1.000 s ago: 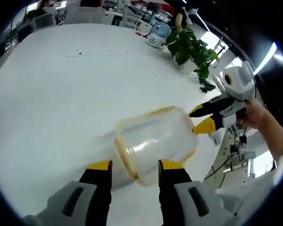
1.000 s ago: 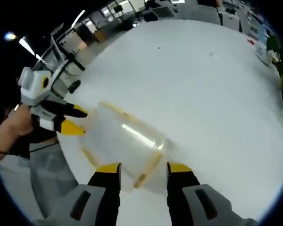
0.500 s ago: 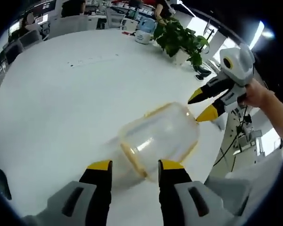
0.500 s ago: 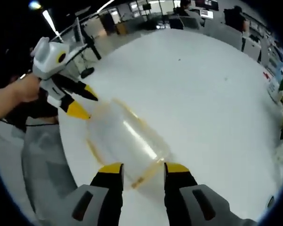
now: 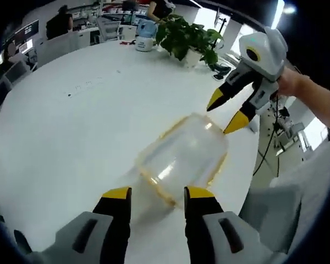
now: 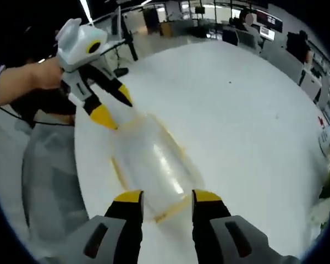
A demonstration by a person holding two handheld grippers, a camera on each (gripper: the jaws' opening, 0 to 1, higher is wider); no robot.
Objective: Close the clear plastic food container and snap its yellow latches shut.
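The clear plastic container (image 5: 182, 158) with yellow trim lies on the round white table (image 5: 71, 126), near its edge. My left gripper (image 5: 157, 193) is open, and its yellow tips stand just short of the container's near end. My right gripper (image 5: 226, 111) comes in from the right, open, with its tips close above the container's far end. In the right gripper view the same container (image 6: 154, 160) stretches away from my open right gripper (image 6: 166, 197). There the left gripper (image 6: 113, 105) hovers open at its far end. I cannot make out the latches' state.
A potted plant (image 5: 184, 37) and a blue-and-white object (image 5: 146, 42) stand at the table's far side. The table edge (image 5: 254, 165) runs just right of the container, with cables and floor beyond. A hand (image 5: 300, 91) holds the right gripper. Desks and seated people fill the background.
Both views have shifted as the hands moved. Each gripper now appears higher and tilted more steeply over the container's ends. The container stays on the table.
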